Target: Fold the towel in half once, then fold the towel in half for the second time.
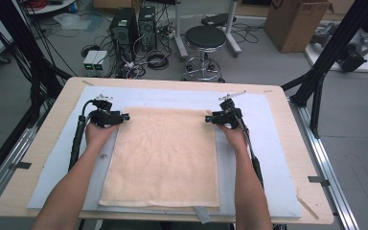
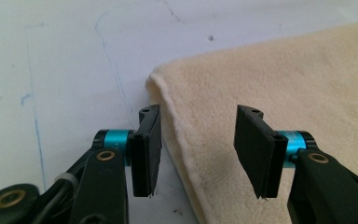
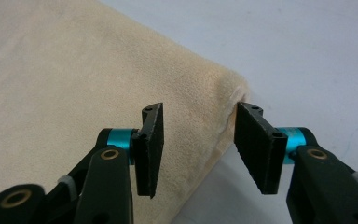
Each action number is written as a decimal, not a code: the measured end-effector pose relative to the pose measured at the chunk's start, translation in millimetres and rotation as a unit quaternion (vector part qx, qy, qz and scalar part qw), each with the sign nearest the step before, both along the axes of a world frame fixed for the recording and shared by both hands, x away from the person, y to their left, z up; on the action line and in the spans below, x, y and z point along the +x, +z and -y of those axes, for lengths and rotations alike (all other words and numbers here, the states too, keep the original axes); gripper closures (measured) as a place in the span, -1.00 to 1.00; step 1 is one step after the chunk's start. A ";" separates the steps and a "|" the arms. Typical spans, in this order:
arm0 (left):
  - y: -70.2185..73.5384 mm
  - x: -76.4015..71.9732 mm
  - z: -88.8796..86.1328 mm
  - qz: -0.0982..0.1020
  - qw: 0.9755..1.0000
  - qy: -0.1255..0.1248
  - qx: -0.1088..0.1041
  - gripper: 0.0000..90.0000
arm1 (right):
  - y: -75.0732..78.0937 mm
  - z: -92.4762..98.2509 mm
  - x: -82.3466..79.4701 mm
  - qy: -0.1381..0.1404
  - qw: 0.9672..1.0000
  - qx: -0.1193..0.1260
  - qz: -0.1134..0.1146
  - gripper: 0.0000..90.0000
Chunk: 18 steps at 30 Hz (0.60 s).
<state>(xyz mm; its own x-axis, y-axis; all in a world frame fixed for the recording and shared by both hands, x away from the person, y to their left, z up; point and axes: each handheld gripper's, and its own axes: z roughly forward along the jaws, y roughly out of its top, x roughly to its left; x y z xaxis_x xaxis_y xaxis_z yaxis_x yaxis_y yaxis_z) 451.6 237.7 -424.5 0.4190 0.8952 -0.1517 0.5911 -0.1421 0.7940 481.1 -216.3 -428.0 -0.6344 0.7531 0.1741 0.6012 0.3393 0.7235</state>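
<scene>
The fingers (image 2: 256, 149) of the left gripper (image 2: 198, 154) stand apart with nothing pressed between them; the hemmed far-left corner of the cream towel (image 2: 270, 93) lies on the mat just ahead, its edge running between them. The right gripper (image 3: 200, 149) matches it: its fingers (image 3: 150, 149) stand apart and straddle the far-right corner of the towel (image 3: 74, 84), one over the cloth, the other off its edge over bare mat. In the high view the left gripper (image 1: 109, 116) and right gripper (image 1: 223, 116) sit at the two far corners of the towel (image 1: 165, 153), which lies flat and apparently folded on a pale blue mat (image 1: 263, 143) covering the bench (image 1: 62, 100). Judging by this, both corners have been set down and let go, closing a fold. The next move likely calls for backing both hands clear without dragging the cloth, then taking fresh corners for another fold. Nothing on the bench stands in the way; beyond its far edge a stool (image 1: 205, 40), computer towers (image 1: 124, 28) and a cardboard box (image 1: 294, 21) stand well apart on the floor.
</scene>
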 end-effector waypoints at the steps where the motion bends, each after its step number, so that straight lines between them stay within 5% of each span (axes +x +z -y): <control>1: 0.8 0.1 0.5 0.008 1.000 0.000 0.000 0.15 | 0.9 -0.3 -0.2 -0.004 1.000 0.001 0.002 0.13; 12: -8.5 10.0 -8.0 0.025 0.999 0.018 -0.033 0.27 | 9.1 2.1 2.9 -0.016 0.999 -0.017 0.036 0.11; 15: -10.8 11.9 -7.7 0.027 0.999 0.013 -0.042 0.22 | 9.9 3.9 5.6 -0.020 0.999 -0.016 0.026 0.08; 18: -15.7 17.6 -5.9 0.010 0.999 0.015 -0.042 0.16 | 7.5 4.4 8.3 -0.023 0.999 -0.006 0.027 0.07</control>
<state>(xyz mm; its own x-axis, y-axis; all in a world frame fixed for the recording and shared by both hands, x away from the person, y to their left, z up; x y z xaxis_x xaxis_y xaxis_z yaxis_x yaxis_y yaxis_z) 469.3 243.6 -440.2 0.3964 0.8917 -0.2187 0.5784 -0.0575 0.8137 489.4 -220.7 -420.5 -0.6072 0.7835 0.1318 0.5766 0.3204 0.7516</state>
